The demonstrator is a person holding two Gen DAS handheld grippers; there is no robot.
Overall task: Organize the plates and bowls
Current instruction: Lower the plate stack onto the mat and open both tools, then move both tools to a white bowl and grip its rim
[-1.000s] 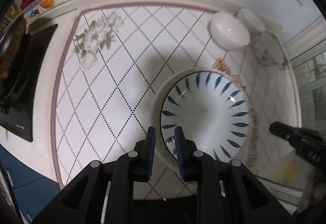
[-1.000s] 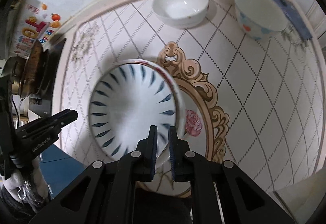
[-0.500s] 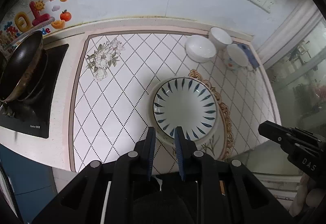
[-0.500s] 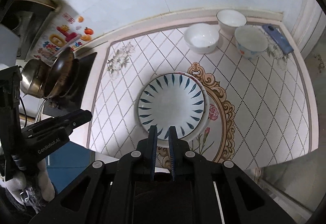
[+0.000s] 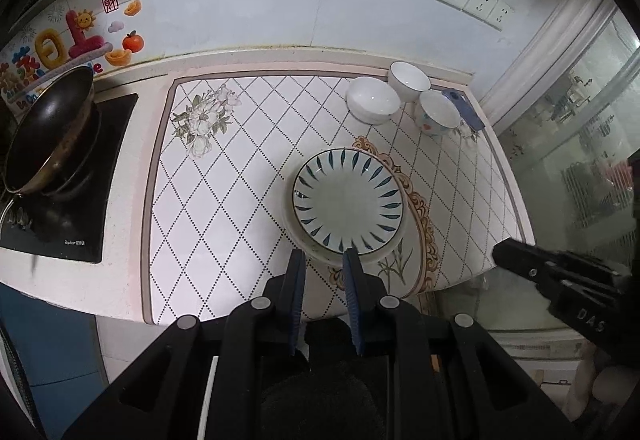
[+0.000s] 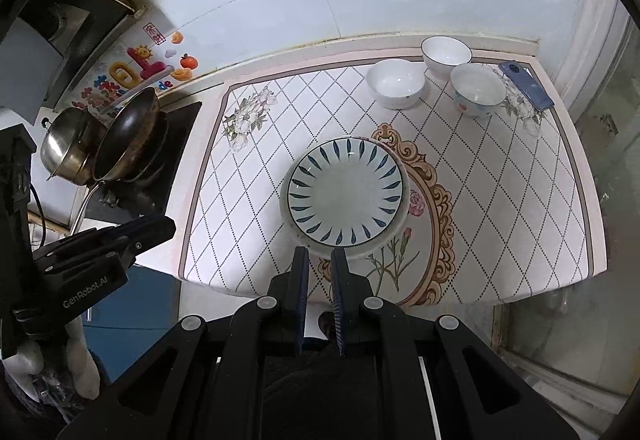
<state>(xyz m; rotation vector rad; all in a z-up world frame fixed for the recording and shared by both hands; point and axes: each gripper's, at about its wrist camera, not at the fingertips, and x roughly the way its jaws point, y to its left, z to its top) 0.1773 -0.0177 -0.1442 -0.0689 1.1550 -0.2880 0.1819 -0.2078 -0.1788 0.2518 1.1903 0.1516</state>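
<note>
A plate with blue leaf strokes (image 5: 347,199) (image 6: 345,191) lies on a larger white plate (image 5: 394,240) in the middle of the patterned counter mat (image 5: 224,199). Three bowls stand at the back right: a white bowl (image 6: 395,83), a second white bowl (image 6: 446,53) and a spotted bowl (image 6: 478,89). My left gripper (image 5: 323,260) hangs high above the plates' near rim, shut and holding nothing. My right gripper (image 6: 320,254) hovers at about the same spot, also shut and holding nothing. Each gripper shows at the edge of the other's view.
A dark wok (image 6: 128,133) and a steel pot (image 6: 66,145) sit on the stove (image 5: 60,199) at the left. A blue phone (image 6: 526,83) lies by the bowls. The wall with sockets runs behind, and a glass door stands to the right of the counter.
Both grippers have risen and drawn back from the leaf plate, so the whole counter now shows. The plate stays where it lay.
</note>
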